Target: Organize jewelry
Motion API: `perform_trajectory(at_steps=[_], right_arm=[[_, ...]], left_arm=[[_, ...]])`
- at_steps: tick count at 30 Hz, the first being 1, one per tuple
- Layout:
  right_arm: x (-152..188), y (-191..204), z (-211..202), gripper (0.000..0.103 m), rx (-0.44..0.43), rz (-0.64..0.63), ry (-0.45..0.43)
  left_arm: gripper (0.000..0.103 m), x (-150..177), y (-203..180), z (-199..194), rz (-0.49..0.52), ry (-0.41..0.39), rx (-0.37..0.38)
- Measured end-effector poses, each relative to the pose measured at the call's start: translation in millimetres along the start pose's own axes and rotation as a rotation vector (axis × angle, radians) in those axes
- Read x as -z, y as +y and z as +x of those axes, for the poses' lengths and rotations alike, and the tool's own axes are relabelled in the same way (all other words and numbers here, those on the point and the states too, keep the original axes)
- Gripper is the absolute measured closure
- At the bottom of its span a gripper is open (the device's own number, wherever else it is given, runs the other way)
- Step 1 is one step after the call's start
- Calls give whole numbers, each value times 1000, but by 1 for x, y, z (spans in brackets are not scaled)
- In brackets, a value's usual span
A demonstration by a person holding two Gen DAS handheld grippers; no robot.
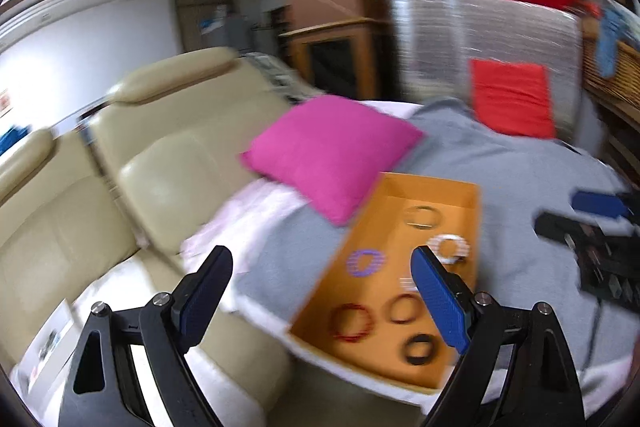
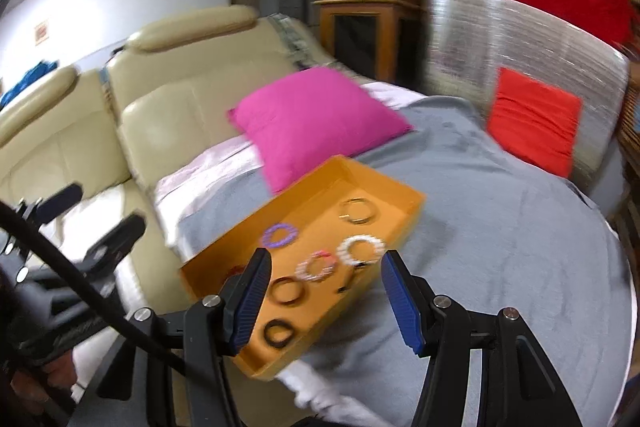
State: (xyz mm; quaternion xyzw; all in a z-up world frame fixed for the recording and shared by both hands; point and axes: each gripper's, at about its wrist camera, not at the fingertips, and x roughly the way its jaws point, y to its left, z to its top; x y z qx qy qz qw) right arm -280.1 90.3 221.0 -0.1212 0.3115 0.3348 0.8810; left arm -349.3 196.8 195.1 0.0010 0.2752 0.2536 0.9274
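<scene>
Cream leather sofa (image 1: 120, 187) (white wall (image 1: 100, 47) behind)

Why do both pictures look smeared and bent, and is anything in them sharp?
Left wrist view: the room curves like a fishbowl, and the pink pillow and orange tray are smeared by motion, while the left gripper close to the lens stays crisp. Right wrist view: the same bending and dark corners, a blurred white bracelet, glare on the silver panel, and a sharp right gripper.
</scene>
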Motion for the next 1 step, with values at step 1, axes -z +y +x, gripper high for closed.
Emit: perform_trajectory(at_steps=[1], right_arm=[[2,-24,1,42,24,41,-5]], left_arm=[[12,-3,-19,3,32,7,49]])
